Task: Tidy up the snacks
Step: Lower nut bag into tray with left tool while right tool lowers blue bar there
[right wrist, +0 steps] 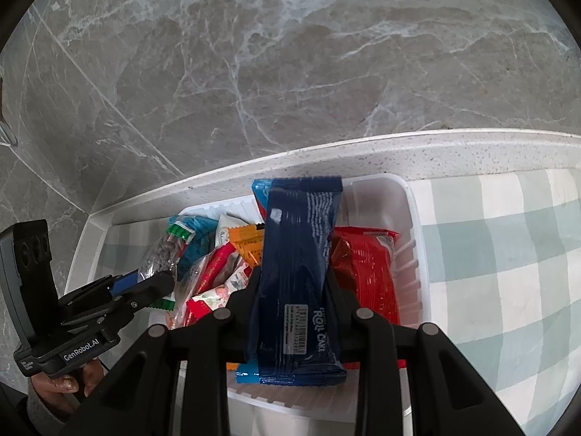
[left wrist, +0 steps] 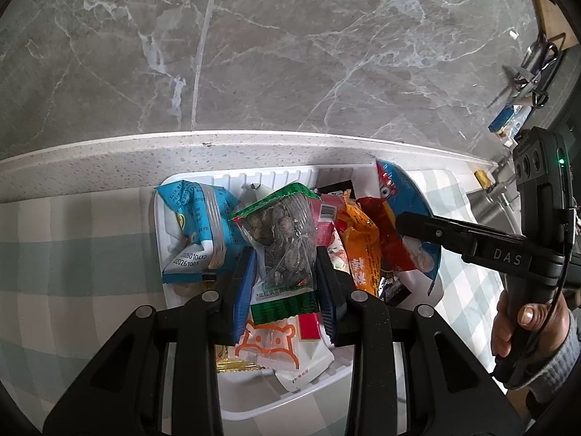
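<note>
Two packets are in our grip at once, both over the white tray (right wrist: 417, 239) of snacks. Our left gripper (left wrist: 287, 283) has its blue pads (left wrist: 243, 290) pressed on either side of a clear seed packet with green ends (left wrist: 287, 239) — the jaws stand only narrowly apart, closed on the packet, which hangs upright above the pile. Our right gripper (right wrist: 294, 301) is clamped in the same way on a dark blue roll cake wrapper (right wrist: 301, 272), held lengthwise between the fingers, with its far end reaching toward the tray's back wall.

Beneath these the tray is crowded: a light blue packet (left wrist: 199, 225) at the left side, an orange packet (left wrist: 359, 243) and a red wrapper (left wrist: 388, 232) near the middle, a white packet with an orange animal outline (left wrist: 276, 341) at the near edge, and a large red packet (right wrist: 366, 272) lying just beside the roll cake in the right wrist view.

We see the tray resting on a pale green-and-white checked cloth (right wrist: 508, 254), close against a speckled white ledge (left wrist: 145, 160), with a grey marbled surface (left wrist: 290, 54) beyond it. A hand (left wrist: 523, 323) grips the right tool's handle at the edge of the left view.
</note>
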Demonstrator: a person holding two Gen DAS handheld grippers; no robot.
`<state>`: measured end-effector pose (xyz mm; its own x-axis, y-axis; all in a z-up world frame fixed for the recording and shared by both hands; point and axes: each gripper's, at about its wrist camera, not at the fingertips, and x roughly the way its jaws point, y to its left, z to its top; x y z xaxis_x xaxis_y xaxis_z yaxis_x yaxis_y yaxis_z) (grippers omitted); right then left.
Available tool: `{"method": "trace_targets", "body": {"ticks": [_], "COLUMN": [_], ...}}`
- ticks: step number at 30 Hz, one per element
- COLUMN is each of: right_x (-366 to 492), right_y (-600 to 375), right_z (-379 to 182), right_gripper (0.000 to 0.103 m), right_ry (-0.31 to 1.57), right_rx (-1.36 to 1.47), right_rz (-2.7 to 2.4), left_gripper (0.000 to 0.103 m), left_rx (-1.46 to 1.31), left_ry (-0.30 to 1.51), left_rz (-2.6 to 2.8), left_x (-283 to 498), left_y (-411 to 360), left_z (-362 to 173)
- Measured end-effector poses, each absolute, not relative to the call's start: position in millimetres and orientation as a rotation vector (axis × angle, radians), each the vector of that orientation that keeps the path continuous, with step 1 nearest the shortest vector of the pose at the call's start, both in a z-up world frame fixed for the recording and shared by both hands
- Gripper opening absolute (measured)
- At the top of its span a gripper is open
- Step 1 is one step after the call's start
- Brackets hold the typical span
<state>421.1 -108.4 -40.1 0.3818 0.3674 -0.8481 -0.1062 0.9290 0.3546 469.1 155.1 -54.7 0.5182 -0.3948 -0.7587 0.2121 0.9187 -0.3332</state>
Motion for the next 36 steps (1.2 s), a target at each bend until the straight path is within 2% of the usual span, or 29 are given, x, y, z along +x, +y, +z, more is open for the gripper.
{"method": "trace_targets", "body": {"ticks": [4, 7, 10, 13, 20, 27, 30, 32, 36], "right_x": [423.5, 424.9, 424.7, 423.4, 420.9, 416.5, 413.2, 410.3, 403.8], "right_y": [-105.5, -103.4, -101.2, -99.7, -94.8, -96.3, -97.4, -97.9, -98.3], "right_z": [-41.6, -42.3, -42.4, -41.5, -38.9, -35.2, -31.4, -28.2, -21.9], "right_gripper": [0.034, 0.034, 0.035, 0.035, 0.044, 0.045, 0.05, 0.052, 0.052], "right_ry": [1.142, 1.143, 1.143, 1.14, 1.129, 1.119, 1.108, 1.1, 1.086], "right_rx": [0.244, 0.232, 0.216, 0.2, 0.177, 0.171, 0.176, 0.181, 0.185], "right_rz": [0.302, 0.296, 0.294, 0.294, 0.293, 0.291, 0.289, 0.29, 0.288], "left_gripper": [0.031, 0.04, 0.042, 0.052, 0.058, 0.071, 0.073, 0.081, 0.087], "left_rx": [-0.205, -0.194, -0.194, -0.196, -0.2, -0.214, -0.222, -0.22, -0.224], "left_ry": [0.964, 0.974, 0.984, 0.984, 0.977, 0.965, 0.963, 0.962, 0.953], "left_rz": [-0.36, -0.347, -0.338, -0.331, -0.336, -0.336, -0.333, -0.329, -0.321], "left_x": [470.7, 472.4, 473.9, 473.6, 472.5, 468.6, 464.9, 462.8, 456.3], "left_y": [154.3, 151.2, 149.4, 149.2, 147.6, 148.0, 150.7, 151.1, 154.2], "left_z": [-56.5, -59.5, -63.0, -64.3, -60.7, -55.6, -53.5, -52.2, -48.7]}}
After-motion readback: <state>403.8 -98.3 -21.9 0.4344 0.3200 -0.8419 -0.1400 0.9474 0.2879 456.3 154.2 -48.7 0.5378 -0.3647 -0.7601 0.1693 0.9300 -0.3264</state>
